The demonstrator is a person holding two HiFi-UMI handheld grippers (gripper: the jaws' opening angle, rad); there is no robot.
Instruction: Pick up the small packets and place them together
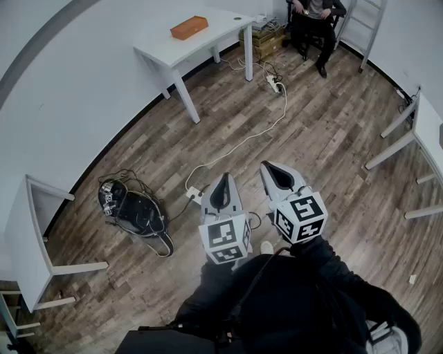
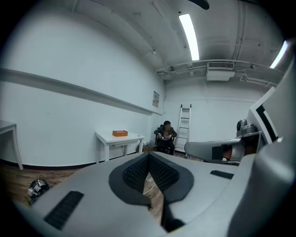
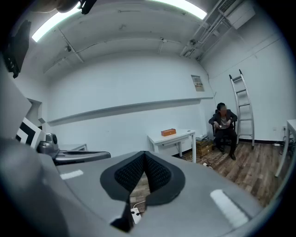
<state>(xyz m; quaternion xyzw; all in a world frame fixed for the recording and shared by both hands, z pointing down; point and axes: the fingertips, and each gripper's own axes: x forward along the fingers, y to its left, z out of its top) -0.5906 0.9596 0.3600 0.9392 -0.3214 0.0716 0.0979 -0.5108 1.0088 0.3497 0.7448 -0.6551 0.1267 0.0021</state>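
No small packets show in any view. An orange box lies on a white table across the room, and shows small in the left gripper view and the right gripper view. My left gripper and right gripper hang side by side in front of my body, high above the wooden floor and pointing toward that table. Both are shut with nothing between the pads, as their own views of the left gripper and right gripper show.
A person sits in a chair at the far wall beside a ladder and cardboard boxes. A black bag with cables and a power strip lie on the floor. More white tables stand at the left and right.
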